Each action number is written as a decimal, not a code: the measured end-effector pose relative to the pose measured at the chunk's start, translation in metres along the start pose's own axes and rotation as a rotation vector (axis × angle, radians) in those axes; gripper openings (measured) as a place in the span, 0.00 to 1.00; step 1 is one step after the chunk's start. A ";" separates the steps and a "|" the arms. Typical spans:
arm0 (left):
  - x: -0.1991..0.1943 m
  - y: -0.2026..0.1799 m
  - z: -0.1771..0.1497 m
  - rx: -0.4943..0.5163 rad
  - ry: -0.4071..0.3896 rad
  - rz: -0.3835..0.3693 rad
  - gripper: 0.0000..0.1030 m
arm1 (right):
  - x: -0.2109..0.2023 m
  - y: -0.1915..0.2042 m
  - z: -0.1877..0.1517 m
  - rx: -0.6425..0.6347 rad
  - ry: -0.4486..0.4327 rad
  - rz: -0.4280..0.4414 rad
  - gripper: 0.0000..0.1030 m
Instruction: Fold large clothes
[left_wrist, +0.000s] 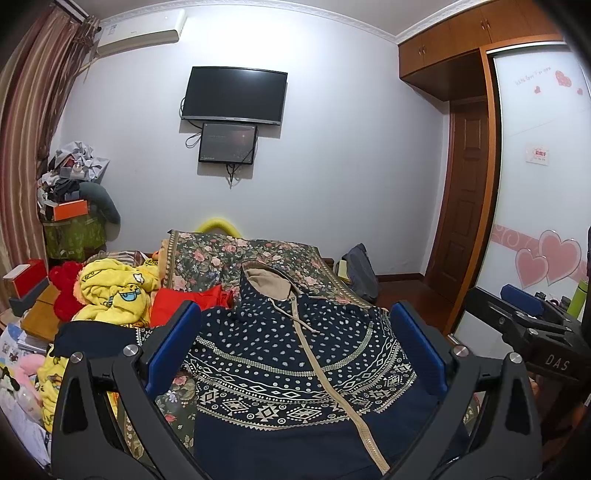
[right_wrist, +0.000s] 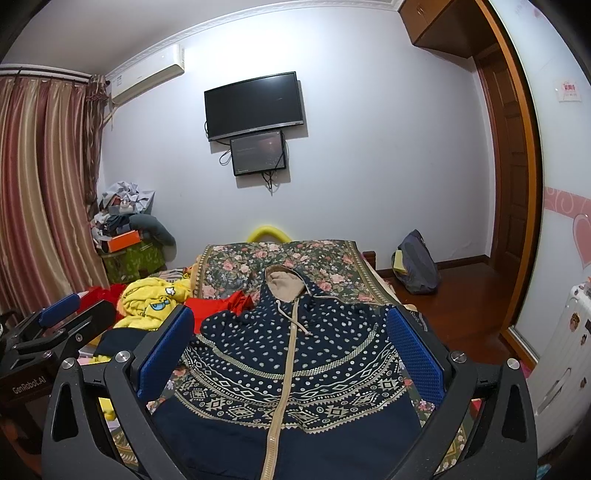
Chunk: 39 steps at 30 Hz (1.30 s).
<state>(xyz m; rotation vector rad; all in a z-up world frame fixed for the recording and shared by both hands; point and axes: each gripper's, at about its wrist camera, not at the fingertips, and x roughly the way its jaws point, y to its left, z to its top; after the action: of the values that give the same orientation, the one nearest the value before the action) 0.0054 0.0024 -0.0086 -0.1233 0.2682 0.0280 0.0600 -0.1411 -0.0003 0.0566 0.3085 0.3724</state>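
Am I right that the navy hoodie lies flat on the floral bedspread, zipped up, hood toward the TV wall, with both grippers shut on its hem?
Not quite. Both views show the left gripper and the right gripper open, holding nothing. The rest holds: the navy hoodie lies flat on the floral bedspread, zipped, hood toward the TV wall.

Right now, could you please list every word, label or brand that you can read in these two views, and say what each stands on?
"DAS": on the black body of the right gripper, seen from the left wrist.
"GenRobot.AI": on the black body of the left gripper, seen from the right wrist.
Grey script on the white wardrobe door with pink hearts: too blurred to read.
Red-and-white card on that door: too small to read.
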 end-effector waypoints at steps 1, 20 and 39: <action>0.000 0.000 0.000 0.000 0.000 -0.002 1.00 | 0.000 0.000 0.000 0.000 0.000 0.000 1.00; 0.002 0.000 -0.001 -0.006 0.011 -0.005 1.00 | 0.000 0.001 0.001 0.008 0.006 0.000 1.00; 0.008 0.001 -0.003 -0.017 0.023 -0.011 1.00 | 0.006 -0.003 -0.001 0.014 0.022 0.000 1.00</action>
<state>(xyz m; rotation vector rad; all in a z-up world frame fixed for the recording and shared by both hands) 0.0122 0.0027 -0.0138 -0.1417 0.2898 0.0184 0.0659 -0.1418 -0.0028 0.0659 0.3326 0.3709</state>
